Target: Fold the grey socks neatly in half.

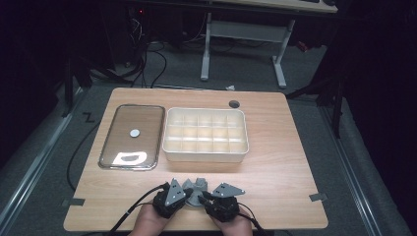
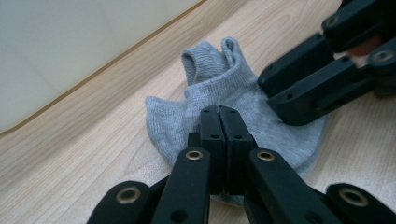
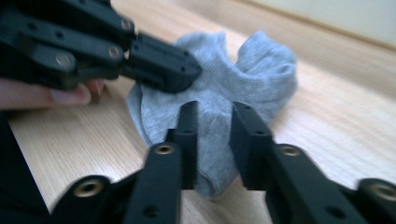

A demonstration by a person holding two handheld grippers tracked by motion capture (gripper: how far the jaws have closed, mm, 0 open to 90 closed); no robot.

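A small grey sock (image 1: 197,186) lies bunched on the wooden table near its front edge, between my two grippers. In the left gripper view the sock (image 2: 224,84) lies under my left gripper (image 2: 219,112), whose jaws are pressed together with sock fabric at their tips. The right gripper (image 2: 280,88) touches the sock's far side there. In the right gripper view my right gripper (image 3: 212,112) stands over the sock (image 3: 261,70), jaws apart and not pressing it. The left gripper (image 3: 187,74) lies on the sock's upper left. From above, the left gripper (image 1: 189,192) and right gripper (image 1: 205,196) almost meet.
A white box with several empty compartments (image 1: 206,156) stands mid-table behind the sock. Left of it lies a clear lid with a metal rim (image 1: 105,147) and a round knob (image 1: 134,132). A cable hole (image 1: 234,103) sits at the table's back.
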